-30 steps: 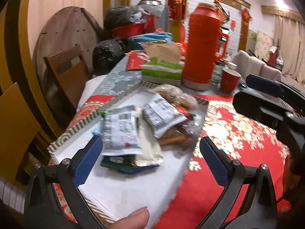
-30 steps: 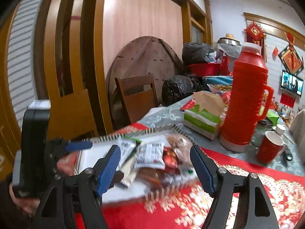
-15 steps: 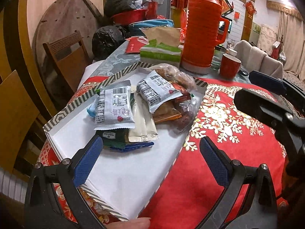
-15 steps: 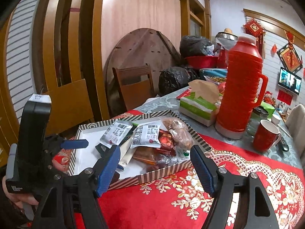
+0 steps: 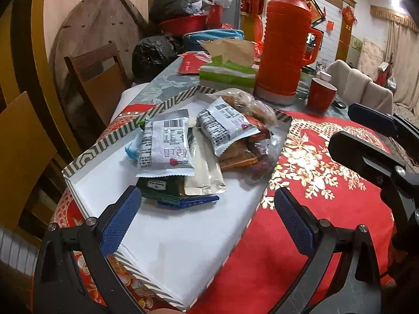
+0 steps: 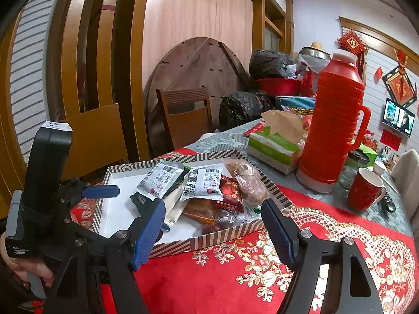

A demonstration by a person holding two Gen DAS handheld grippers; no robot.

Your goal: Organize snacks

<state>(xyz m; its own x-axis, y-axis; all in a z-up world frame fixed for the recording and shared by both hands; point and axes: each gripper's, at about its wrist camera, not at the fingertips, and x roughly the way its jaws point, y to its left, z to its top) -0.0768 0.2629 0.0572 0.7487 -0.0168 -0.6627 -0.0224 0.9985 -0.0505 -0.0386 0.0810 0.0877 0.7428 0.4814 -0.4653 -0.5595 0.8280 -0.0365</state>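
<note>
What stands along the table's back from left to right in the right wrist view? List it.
Black bag → green tissue box → red thermos → red mug → remote control.

Wrapped snacks (image 5: pixel 188 154) lie heaped in a striped-rimmed white tray (image 5: pixel 110 141).

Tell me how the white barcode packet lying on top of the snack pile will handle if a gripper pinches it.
The white packet looks like a thin sealed wrapper, so probably light and floppy. Its glossy film may slip. It lies loosely on other packets in the tray, so it could slide when nudged.
</note>
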